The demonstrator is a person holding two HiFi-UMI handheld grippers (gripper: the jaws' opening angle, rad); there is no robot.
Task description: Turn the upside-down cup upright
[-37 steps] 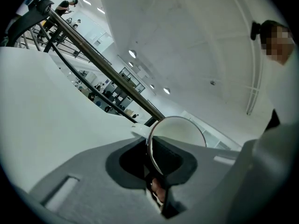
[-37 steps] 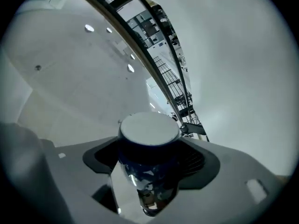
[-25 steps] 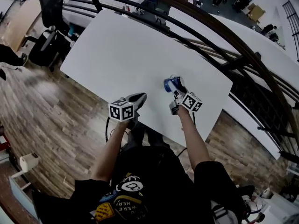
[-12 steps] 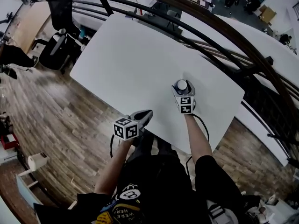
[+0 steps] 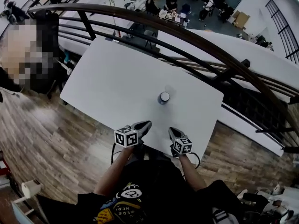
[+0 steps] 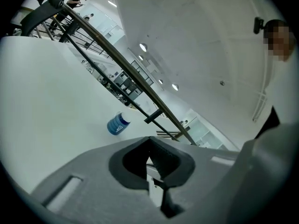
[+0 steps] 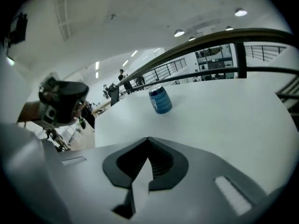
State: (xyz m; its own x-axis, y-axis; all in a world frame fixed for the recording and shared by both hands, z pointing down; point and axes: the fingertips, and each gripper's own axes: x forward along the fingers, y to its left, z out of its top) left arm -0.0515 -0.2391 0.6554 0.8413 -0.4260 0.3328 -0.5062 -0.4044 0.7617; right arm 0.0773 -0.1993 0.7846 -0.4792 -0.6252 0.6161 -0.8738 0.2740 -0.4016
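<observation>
A blue ribbed cup (image 5: 164, 97) stands alone on the white table (image 5: 117, 78), right of its middle; its top shows as a pale round with a dark rim. The cup (image 6: 117, 123) lies well ahead of the left gripper, and the cup (image 7: 160, 100) stands equally far ahead of the right one. My left gripper (image 5: 145, 124) and right gripper (image 5: 171, 130) hover side by side at the table's near edge. Both are shut with nothing between the jaws, as the left gripper (image 6: 148, 158) and right gripper (image 7: 148, 160) views confirm.
A dark curved railing (image 5: 196, 41) runs behind the table's far edge, with a lower floor beyond it. Wooden flooring (image 5: 56, 134) lies to the left. An office chair (image 7: 63, 101) stands off the table's left end.
My right gripper let go of the cup, drew back to the table's near edge and shut. The cup stays standing where it was left. The left gripper shifted only slightly.
</observation>
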